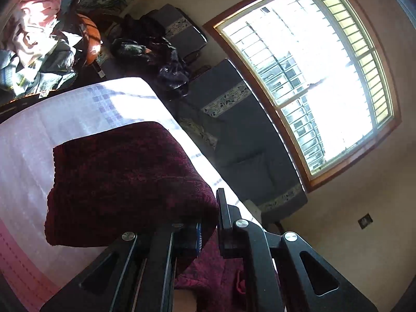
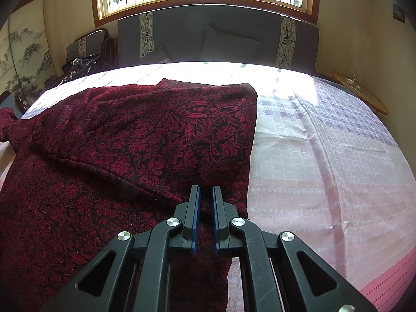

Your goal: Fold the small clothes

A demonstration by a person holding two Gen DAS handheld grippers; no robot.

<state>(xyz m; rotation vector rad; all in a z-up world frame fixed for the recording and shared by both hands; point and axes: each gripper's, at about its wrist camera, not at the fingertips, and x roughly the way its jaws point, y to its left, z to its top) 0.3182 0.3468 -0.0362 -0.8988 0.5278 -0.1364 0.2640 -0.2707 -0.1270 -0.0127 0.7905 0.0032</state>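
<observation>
A dark red floral garment [image 2: 145,135] lies partly folded on the bed's pale checked cover [image 2: 325,143]. My right gripper [image 2: 206,189] is shut on the garment's near right edge, cloth pinched between its blue pads. In the left wrist view the garment [image 1: 124,176] hangs as a lifted fold over the cover [image 1: 31,150]. My left gripper [image 1: 210,208] is shut on that cloth; the fabric drapes over its left finger, and its right finger [image 1: 223,208] stands clear.
A grey sofa [image 2: 215,36] with patterned bands stands behind the bed under a large window [image 1: 306,78]. Dark clothes [image 1: 156,52] lie on a chair. A heap of other clothes [image 1: 36,44] sits at the far left. A round wooden table [image 2: 361,91] stands at the right.
</observation>
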